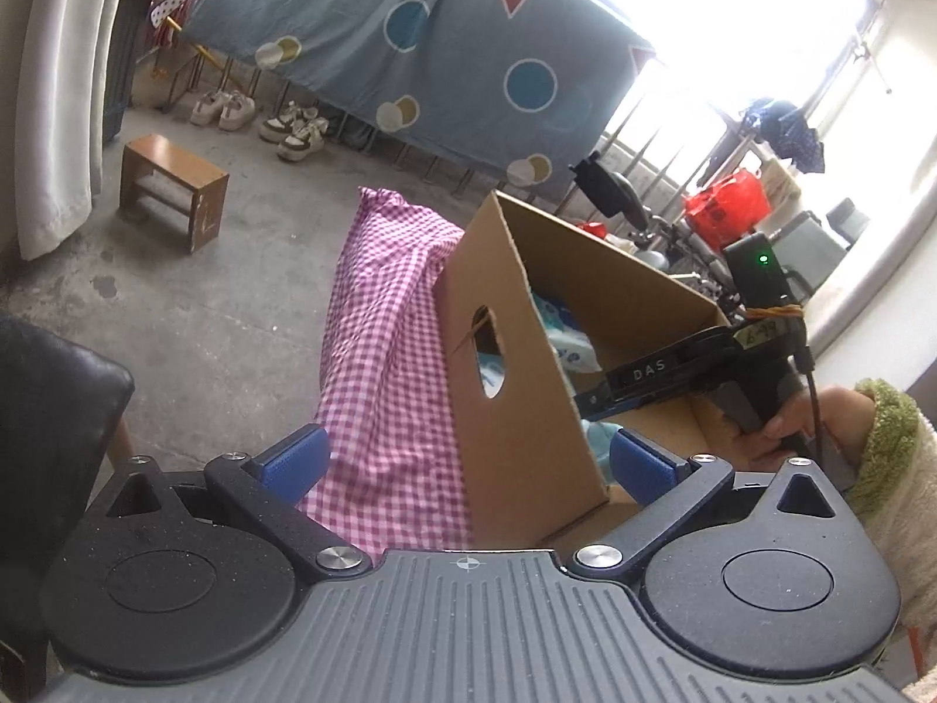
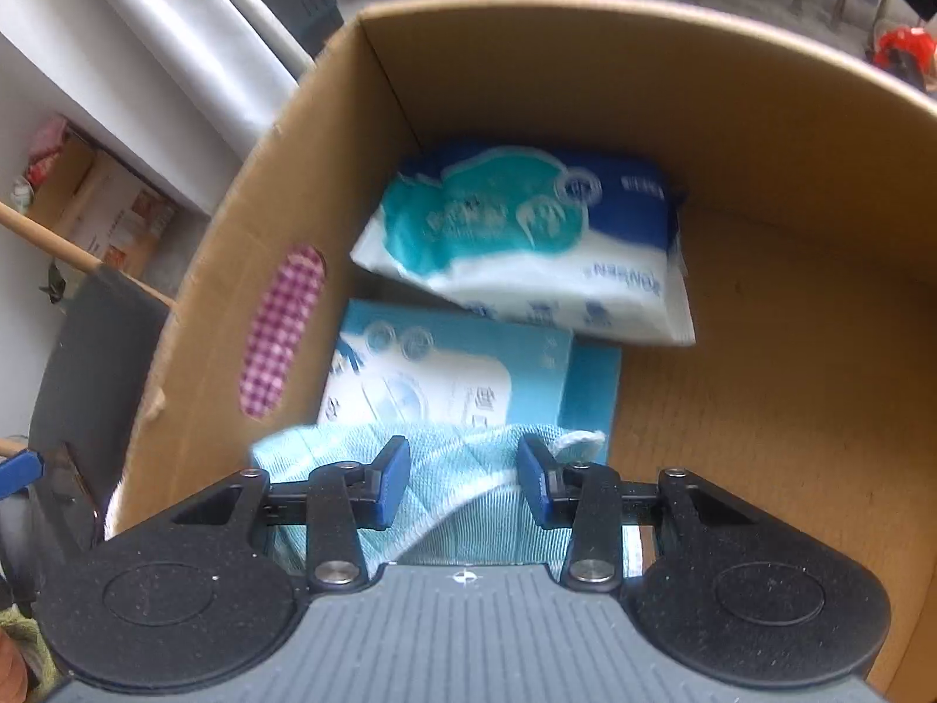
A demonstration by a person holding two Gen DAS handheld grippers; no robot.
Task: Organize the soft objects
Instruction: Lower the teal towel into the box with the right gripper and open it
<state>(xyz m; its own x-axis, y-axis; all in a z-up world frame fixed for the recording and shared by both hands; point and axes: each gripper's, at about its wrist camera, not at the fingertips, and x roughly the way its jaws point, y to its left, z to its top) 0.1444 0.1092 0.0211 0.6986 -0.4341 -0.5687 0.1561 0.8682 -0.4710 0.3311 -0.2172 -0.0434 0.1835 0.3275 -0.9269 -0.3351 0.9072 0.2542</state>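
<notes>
A cardboard box [image 1: 515,386] stands on a pink checked cloth [image 1: 386,351]. My left gripper [image 1: 468,460] is open, its fingers on either side of the box's near corner. My right gripper [image 2: 462,480] reaches into the box [image 2: 732,135] from above; it also shows in the left wrist view [image 1: 644,381]. Its jaws are open with a light blue towel [image 2: 457,486] lying between and under them. Further in lie a white, teal and blue tissue pack [image 2: 527,246] and a light blue packet [image 2: 445,375].
A small wooden stool [image 1: 173,190] stands on the concrete floor at the left, with shoes [image 1: 257,117] beyond it under a blue hanging sheet [image 1: 410,41]. A black chair seat [image 1: 52,404] is close at the left. Clutter and a red bag [image 1: 726,205] stand by the window.
</notes>
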